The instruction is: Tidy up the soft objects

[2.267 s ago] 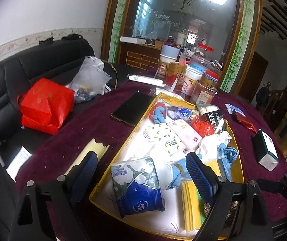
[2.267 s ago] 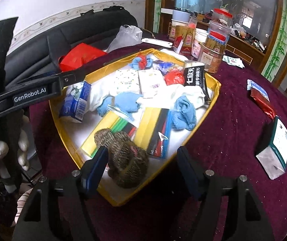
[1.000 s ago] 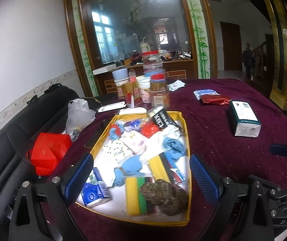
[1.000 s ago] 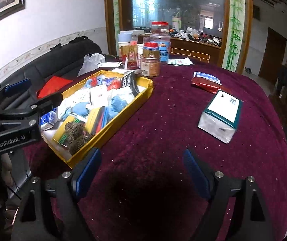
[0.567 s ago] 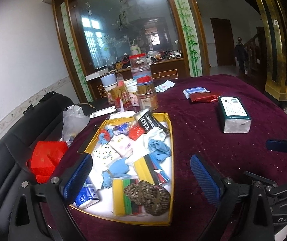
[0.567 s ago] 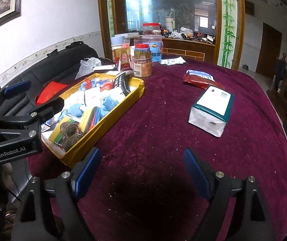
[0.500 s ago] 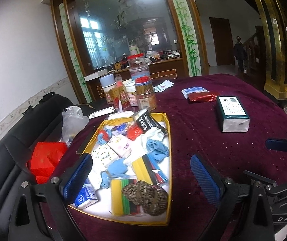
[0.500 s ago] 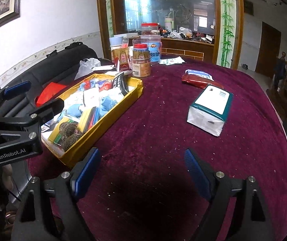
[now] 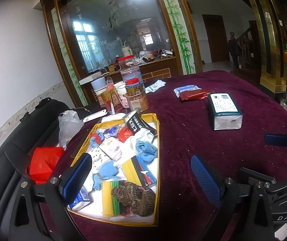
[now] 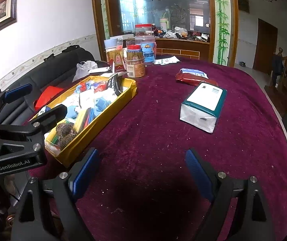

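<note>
Both grippers empty — left gripper (image 9: 141,172) spread, right gripper (image 10: 141,172) opening — beside the yellow tray (image 9: 157,146).

1. Bare maroon tablecloth (image 10: 143,140) lies open between the yellow tray (image 10: 95,124) and the tissue pack (image 10: 203,106).
2. Jars (image 10: 136,64) crowd the tray's far end.
3. A black sofa (image 9: 12,140) flanks its outer side.

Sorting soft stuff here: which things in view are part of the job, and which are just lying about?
Job: yellow tray, blue cloth, white socks, scourers, tissue packs.

Lying about: jars, boxed tissues, red packet, plastic bag, red bag.
</note>
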